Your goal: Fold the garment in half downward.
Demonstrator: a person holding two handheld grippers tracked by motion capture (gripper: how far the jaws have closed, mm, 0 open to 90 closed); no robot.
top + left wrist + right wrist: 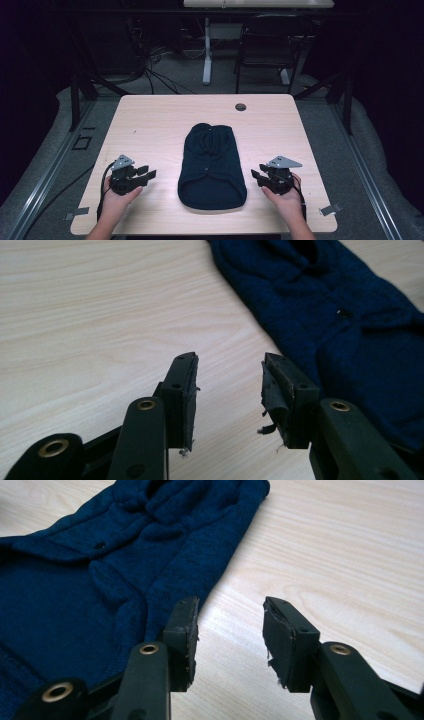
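A dark blue knitted garment (212, 167) lies folded in the middle of the light wooden table (150, 120), its collar toward the far edge. My left gripper (148, 176) rests low over the table to the garment's left, jaws open and empty. In the left gripper view the garment (340, 305) lies just right of my open left gripper (229, 390). My right gripper (255, 176) sits on the garment's right side, also open with nothing between its jaws. Seen from the right gripper view, my right gripper (230, 632) hangs over bare wood beside the garment's (100, 575) edge.
A round cable hole (240, 107) sits near the table's far edge. Beyond the table stand a dark chair (270, 45) and a white desk leg (207, 55) with cables on the floor. Metal brackets (330, 209) stick out at the near table corners.
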